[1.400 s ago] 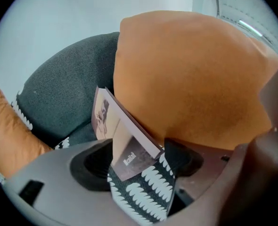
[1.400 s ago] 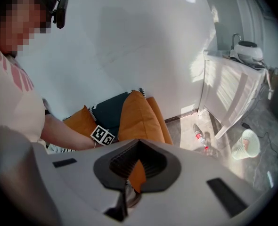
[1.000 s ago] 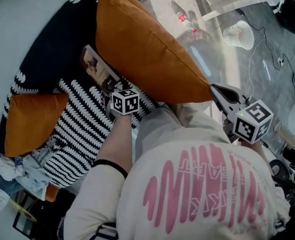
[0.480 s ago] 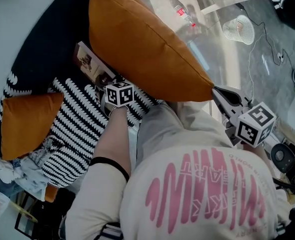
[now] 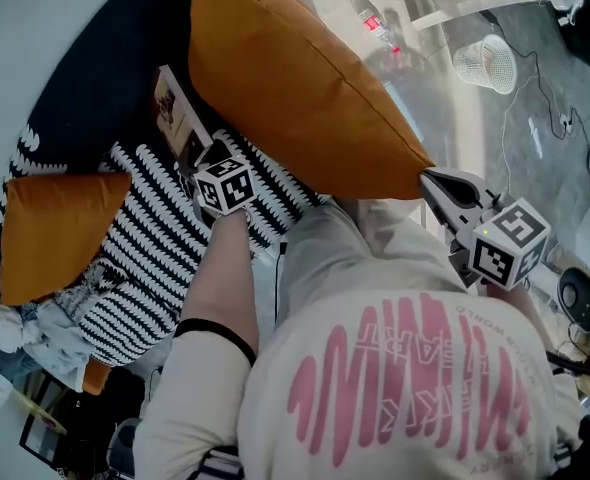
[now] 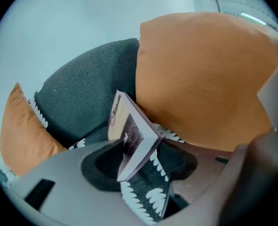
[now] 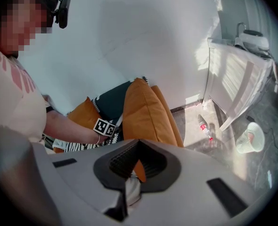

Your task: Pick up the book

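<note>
The book (image 5: 175, 118) is a thin paperback with a pale cover. It leans on the dark sofa seat (image 5: 95, 78) beside a big orange cushion (image 5: 295, 88). In the left gripper view the book (image 6: 132, 135) stands tilted, its near corner between the jaws of my left gripper (image 6: 139, 166). The jaws have just been closing, but patterned cloth still shows between the book and the right pad. From the head view the left gripper (image 5: 200, 160) sits right at the book's lower end. My right gripper (image 5: 430, 178) hangs by the cushion's corner, its jaws together and empty.
A black-and-white patterned throw (image 5: 145, 258) covers the seat under the left gripper. A smaller orange cushion (image 5: 60, 228) lies at the left. On the floor at the upper right are a plastic bottle (image 5: 380, 30), a white basket (image 5: 485, 65) and cables.
My left gripper has moved up and to the left across the patterned throw, onto the book's near end. The right gripper has stayed where it was.
</note>
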### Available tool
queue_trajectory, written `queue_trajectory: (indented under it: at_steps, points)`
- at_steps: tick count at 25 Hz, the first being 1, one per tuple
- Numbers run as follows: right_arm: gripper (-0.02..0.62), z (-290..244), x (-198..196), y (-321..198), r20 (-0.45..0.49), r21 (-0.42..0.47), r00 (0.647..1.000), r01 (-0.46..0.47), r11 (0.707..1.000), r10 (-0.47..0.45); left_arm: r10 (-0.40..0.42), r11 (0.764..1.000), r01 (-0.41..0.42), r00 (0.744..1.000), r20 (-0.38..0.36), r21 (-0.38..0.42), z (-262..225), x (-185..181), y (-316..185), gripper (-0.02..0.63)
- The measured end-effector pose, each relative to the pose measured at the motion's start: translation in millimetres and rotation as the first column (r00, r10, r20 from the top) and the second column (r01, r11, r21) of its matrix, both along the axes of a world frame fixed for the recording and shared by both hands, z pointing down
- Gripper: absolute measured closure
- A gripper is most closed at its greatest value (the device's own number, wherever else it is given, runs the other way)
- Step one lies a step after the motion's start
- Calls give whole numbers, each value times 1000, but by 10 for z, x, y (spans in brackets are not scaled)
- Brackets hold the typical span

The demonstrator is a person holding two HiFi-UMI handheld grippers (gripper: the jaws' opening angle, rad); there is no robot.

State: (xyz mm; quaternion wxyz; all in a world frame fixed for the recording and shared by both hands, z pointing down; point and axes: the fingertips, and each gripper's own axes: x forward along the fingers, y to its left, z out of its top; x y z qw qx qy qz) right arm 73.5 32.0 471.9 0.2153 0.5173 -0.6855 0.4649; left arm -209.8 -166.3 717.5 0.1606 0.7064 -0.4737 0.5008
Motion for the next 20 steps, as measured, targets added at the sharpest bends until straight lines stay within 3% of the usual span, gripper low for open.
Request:
queue_trajectory:
  at_steps: [14, 20]
  points:
    - [586, -148, -60, -191, -4, 72, 998, 58, 996, -57, 1, 994, 6, 998, -67, 107, -554, -205, -328, 427]
    - [586, -215, -93, -262, -4, 113, 997, 81, 990, -81, -35, 991, 53, 989, -146, 126, -789, -190, -522, 440]
